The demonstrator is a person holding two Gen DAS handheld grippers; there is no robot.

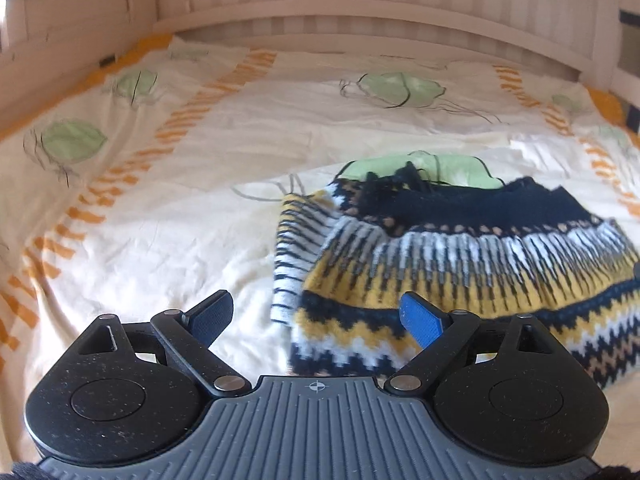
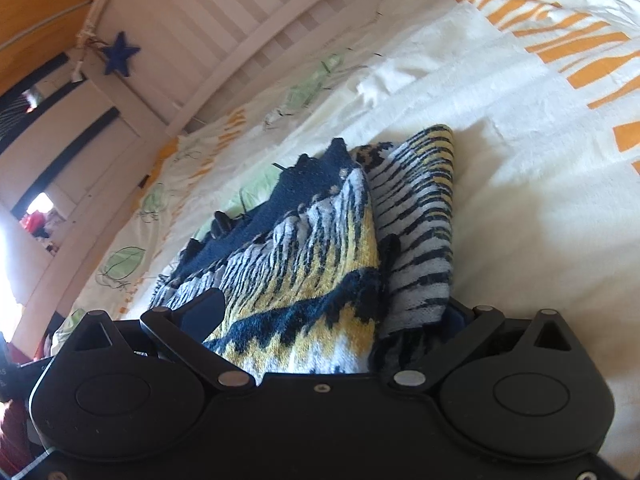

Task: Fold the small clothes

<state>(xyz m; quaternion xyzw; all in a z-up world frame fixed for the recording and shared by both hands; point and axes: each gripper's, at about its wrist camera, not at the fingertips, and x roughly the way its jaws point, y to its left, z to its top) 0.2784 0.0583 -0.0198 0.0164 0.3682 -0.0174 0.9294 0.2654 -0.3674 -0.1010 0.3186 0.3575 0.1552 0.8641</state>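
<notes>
A knitted sweater with navy, yellow and white zigzag bands lies folded on the bed, right of centre in the left wrist view, one striped sleeve tucked along its left edge. My left gripper hovers open just in front of the sweater's near left corner, with nothing between its blue pads. In the right wrist view the sweater is bunched up between the wide-spread jaws of my right gripper. Its left finger lies against the knit and the fabric hides the right one.
The bed is covered with a cream duvet printed with green leaves and orange stripes. A white slatted headboard runs along the far side. A blue star hangs on a white bedpost at the left.
</notes>
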